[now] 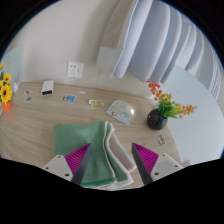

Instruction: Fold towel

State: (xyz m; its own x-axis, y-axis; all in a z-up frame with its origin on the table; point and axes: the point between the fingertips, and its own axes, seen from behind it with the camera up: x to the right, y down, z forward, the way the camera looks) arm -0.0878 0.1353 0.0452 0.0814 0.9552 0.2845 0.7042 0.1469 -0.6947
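A green towel (95,148) lies on the wooden table (40,125), folded over on itself with a pale edge running down its right side. My gripper (112,160) hovers over the towel's near part. The left finger (72,160) and right finger (148,160), each with a pink pad, stand wide apart. The towel passes between them and neither pad presses on it. The gripper is open and holds nothing.
A black vase of orange and yellow flowers (160,108) stands at the right beyond the towel. Yellow flowers (6,92) stand at the far left. Small items (70,98) and a clear dome (119,112) lie near the wall, under a socket (76,69). Curtains (150,40) hang behind.
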